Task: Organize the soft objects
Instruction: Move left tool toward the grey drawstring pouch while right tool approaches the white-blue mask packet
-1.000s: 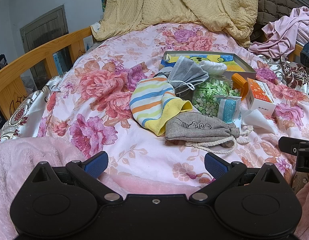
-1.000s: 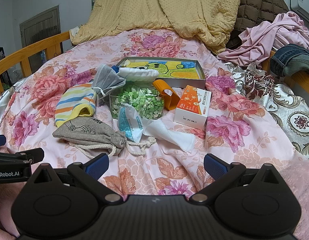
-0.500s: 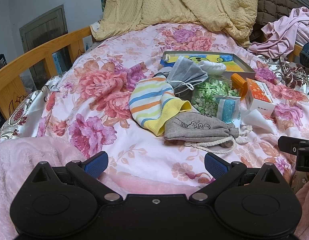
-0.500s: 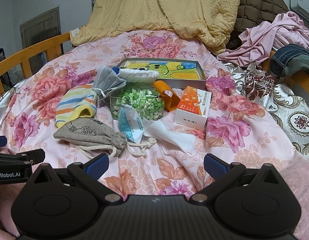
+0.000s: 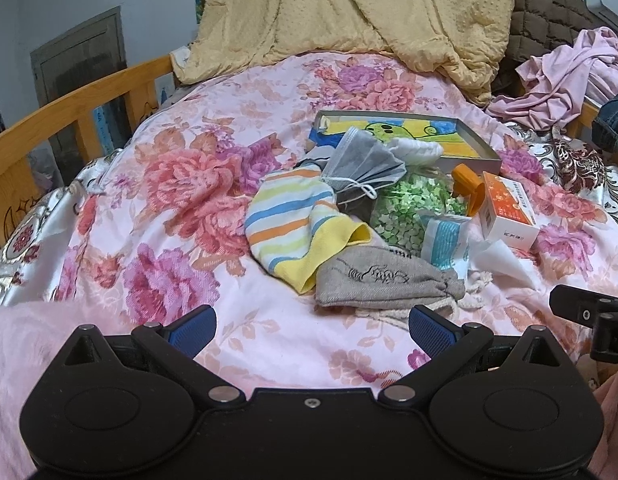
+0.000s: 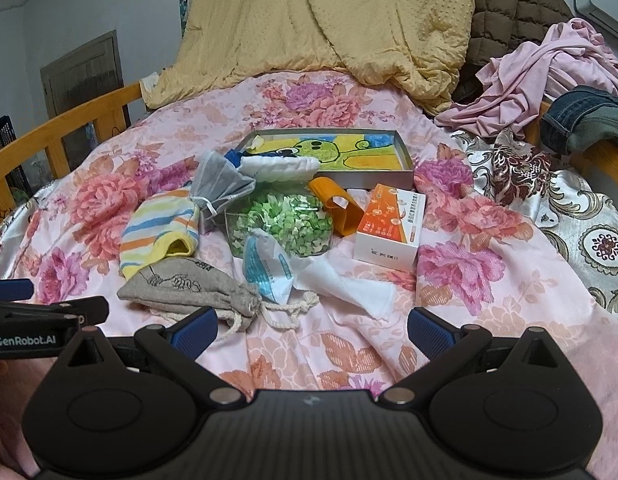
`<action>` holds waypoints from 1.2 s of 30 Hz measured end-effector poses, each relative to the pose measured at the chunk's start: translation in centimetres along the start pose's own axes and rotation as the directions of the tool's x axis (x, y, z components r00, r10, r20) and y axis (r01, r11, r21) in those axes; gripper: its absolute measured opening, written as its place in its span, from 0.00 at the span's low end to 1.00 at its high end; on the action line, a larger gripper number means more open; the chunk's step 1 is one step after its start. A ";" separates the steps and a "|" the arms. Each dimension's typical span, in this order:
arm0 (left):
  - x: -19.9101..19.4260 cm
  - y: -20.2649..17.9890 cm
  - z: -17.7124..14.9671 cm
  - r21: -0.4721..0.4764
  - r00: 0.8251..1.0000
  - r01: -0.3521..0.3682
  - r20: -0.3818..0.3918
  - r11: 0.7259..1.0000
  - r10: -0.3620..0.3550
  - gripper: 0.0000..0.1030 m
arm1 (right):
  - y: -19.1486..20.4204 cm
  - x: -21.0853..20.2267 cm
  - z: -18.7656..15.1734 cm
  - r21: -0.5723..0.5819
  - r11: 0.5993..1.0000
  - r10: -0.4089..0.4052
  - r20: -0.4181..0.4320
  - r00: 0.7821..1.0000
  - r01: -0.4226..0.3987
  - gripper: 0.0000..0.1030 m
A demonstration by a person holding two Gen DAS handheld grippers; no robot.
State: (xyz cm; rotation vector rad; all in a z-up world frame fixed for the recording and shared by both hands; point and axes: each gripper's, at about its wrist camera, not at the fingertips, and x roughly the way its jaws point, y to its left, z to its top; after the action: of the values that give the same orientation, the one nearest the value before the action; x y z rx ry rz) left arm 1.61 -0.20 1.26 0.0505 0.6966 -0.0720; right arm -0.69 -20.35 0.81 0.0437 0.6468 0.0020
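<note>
A pile of small items lies on the floral bedspread [image 5: 189, 184]. A striped sock [image 5: 293, 220] [image 6: 161, 236] lies at its left. A grey drawstring pouch [image 5: 381, 284] [image 6: 189, 288] lies in front of the sock. A grey face mask [image 5: 361, 168] [image 6: 221, 184] rests behind, over a bag of green paper stars [image 5: 409, 208] [image 6: 281, 220]. A white and blue packet [image 6: 269, 268] leans by the pouch. My left gripper [image 5: 311, 326] is open and empty, just short of the pouch. My right gripper [image 6: 311, 326] is open and empty, near the pouch's cord.
A shallow box with a cartoon picture [image 6: 329, 156] stands behind the pile. An orange and white carton [image 6: 389, 228], an orange holder [image 6: 337, 208] and a white tissue [image 6: 345, 288] lie at the right. A yellow blanket [image 6: 329, 24], pink clothes [image 6: 549, 72] and a wooden bed rail [image 5: 69, 120] border the bed.
Both grippers have moved slightly forward toward the pile. Both stay open and empty.
</note>
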 end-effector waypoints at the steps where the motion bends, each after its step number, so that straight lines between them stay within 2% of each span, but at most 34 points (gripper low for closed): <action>1: 0.1 -0.1 0.2 0.008 1.000 0.004 0.001 1.000 -0.004 0.99 | 0.0 0.1 0.2 0.000 1.000 0.005 -0.001 1.000 -0.005 1.00; 14: 1.6 -0.2 2.9 0.106 0.998 0.062 -0.012 0.992 -0.061 0.99 | -0.2 2.5 3.4 -0.002 0.998 0.057 -0.035 0.998 -0.057 1.00; 26: 4.0 0.9 5.5 0.145 0.982 0.173 -0.096 0.974 -0.160 0.99 | -2.3 7.1 7.4 -0.028 0.992 0.121 -0.148 0.982 -0.126 1.00; 29: 5.0 0.6 6.2 0.192 0.980 0.184 -0.105 0.964 -0.166 0.99 | -2.9 8.9 8.1 -0.006 0.987 0.159 -0.193 0.968 -0.163 1.00; 32: 5.9 -0.1 6.4 0.277 0.980 0.193 -0.108 0.941 -0.169 0.99 | -3.2 10.7 8.6 -0.020 0.985 0.161 -0.220 0.962 -0.170 1.00; 34: 6.7 -0.7 6.5 0.317 0.971 0.232 -0.133 0.920 -0.199 0.99 | -3.2 11.7 8.8 -0.015 0.983 0.176 -0.234 0.956 -0.184 1.00; 36: 7.5 -1.4 6.5 0.337 0.952 0.294 -0.182 0.894 -0.245 0.99 | -3.3 12.8 8.9 0.009 0.979 0.201 -0.249 0.947 -0.205 1.00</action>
State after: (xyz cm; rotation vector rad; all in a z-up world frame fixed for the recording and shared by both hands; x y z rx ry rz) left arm 11.35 -2.39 1.37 0.3150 0.8165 -0.4701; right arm 14.86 -23.76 0.11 0.0944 0.8912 0.2153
